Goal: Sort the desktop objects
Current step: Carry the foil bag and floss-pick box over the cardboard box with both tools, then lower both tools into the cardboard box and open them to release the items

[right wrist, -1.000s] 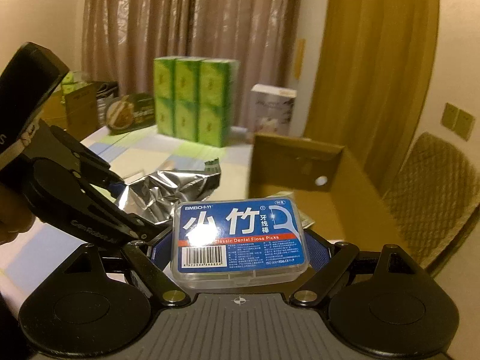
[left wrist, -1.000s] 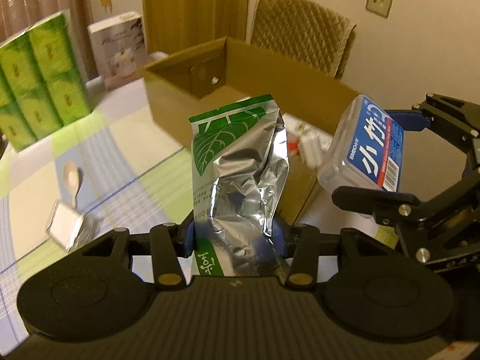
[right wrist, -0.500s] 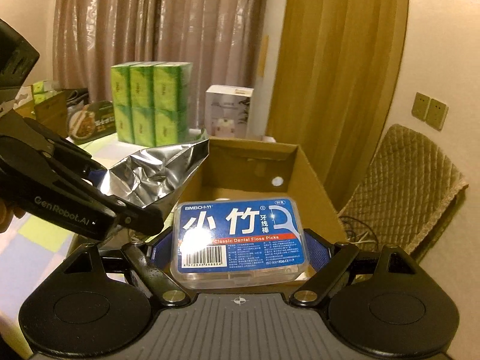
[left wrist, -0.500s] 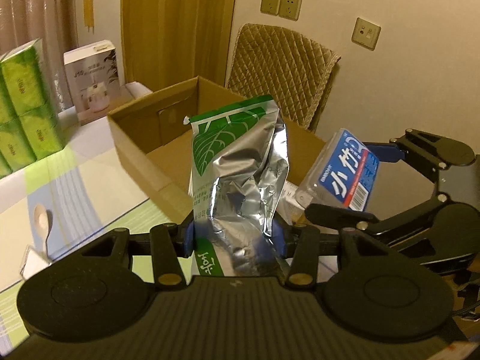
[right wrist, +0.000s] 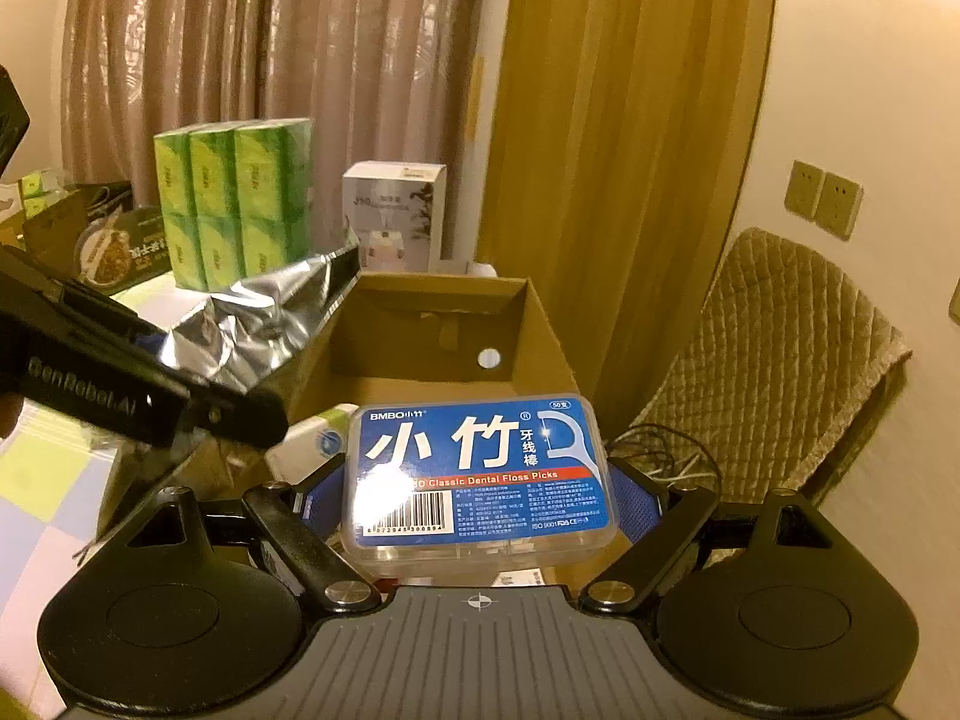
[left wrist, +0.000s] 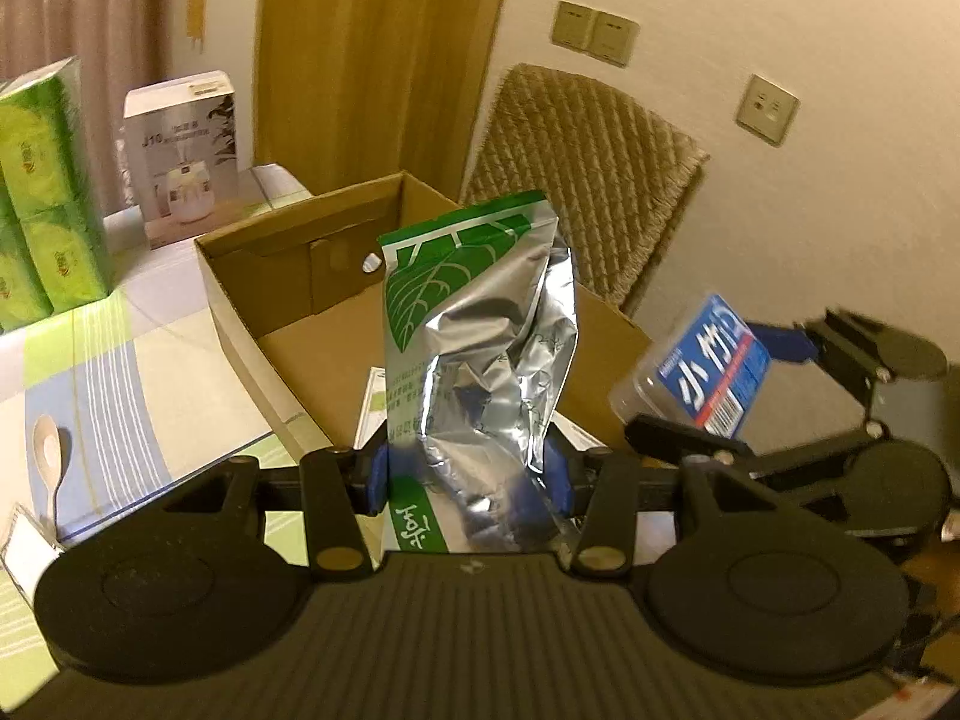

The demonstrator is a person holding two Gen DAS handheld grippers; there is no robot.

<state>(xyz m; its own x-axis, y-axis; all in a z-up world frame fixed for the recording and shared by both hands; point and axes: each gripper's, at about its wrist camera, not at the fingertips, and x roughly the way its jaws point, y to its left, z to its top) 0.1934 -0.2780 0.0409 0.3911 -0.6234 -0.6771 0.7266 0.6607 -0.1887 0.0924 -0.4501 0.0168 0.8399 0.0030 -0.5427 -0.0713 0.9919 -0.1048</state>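
1 floss box (right wrist: 480,474), "BMBO Classic Dental Floss Picks", clamped in right jaws.

Black left gripper (left wrist: 467,474) with blue pads, brass screws, ribbed grey housing, "GenRobot.AI" lettering on its side

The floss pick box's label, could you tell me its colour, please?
Blue with white characters and a red stripe, clearest in the right wrist view.

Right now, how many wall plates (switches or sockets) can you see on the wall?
3. A pair of wall plates sits side by side above the quilted chair; a single plate is lower, to their right. Others may lie outside the view.
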